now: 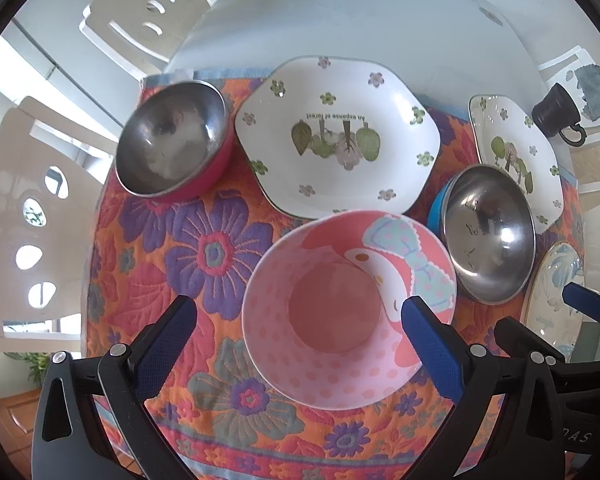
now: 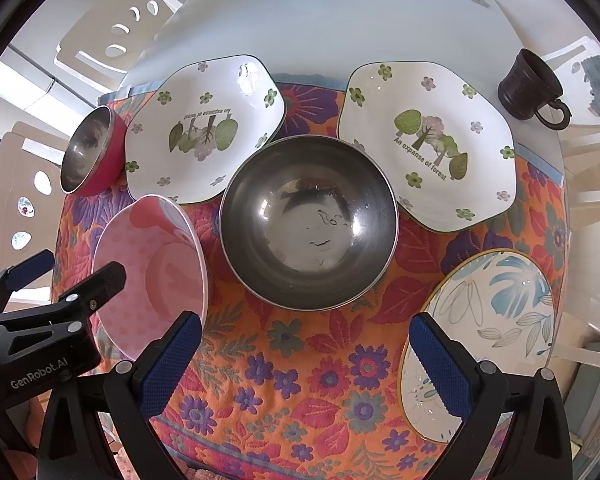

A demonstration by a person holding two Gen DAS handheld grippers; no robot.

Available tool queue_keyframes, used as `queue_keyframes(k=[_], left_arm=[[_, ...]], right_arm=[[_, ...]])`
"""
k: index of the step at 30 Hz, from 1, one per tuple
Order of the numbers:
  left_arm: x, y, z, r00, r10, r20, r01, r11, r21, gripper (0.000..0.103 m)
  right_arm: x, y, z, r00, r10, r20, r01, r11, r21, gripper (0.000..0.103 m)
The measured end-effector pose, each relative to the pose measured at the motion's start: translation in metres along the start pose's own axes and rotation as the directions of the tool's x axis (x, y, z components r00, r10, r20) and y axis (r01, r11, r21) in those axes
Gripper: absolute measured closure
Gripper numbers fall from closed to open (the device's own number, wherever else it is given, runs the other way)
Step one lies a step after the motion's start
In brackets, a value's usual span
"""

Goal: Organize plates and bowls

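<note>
Grippers hovering over dishes on a floral cloth, both w/ jaws spread wide, gripping nothing.

Left gripper [image 1: 300, 320] is straddling the pink bowl [image 1: 340, 320]; right gripper [image 2: 306, 340] is sitting near the steel bowl [image 2: 308, 224], blue-leaf plate [image 2: 496, 320] beside it. Two forest plates [image 2: 204, 128] [image 2: 428, 144] and a red-sided bowl [image 2: 88, 152] are lying beyond.

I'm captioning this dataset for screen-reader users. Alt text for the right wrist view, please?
An open right gripper hovers over a floral tablecloth, facing a steel bowl. Two white forest-print plates sit behind, a blue leaf plate right, and a pink bowl left.
</note>
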State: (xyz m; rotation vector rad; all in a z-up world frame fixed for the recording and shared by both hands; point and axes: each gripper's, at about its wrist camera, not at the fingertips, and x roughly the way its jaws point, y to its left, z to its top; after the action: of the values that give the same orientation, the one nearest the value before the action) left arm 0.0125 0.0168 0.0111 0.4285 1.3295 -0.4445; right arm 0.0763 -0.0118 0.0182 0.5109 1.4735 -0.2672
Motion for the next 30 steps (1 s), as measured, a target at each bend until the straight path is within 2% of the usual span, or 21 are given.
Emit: queue_keyframes(k=[30], left_arm=[[-0.0028, 0.0064, 0.0001, 1.0, -0.007, 0.013, 0.007, 1.0, -0.028, 0.001]], right_arm=[[0.0026, -0.0004, 0.0009, 1.0, 0.005, -0.006, -0.005, 1.0, 0.01, 0.0]])
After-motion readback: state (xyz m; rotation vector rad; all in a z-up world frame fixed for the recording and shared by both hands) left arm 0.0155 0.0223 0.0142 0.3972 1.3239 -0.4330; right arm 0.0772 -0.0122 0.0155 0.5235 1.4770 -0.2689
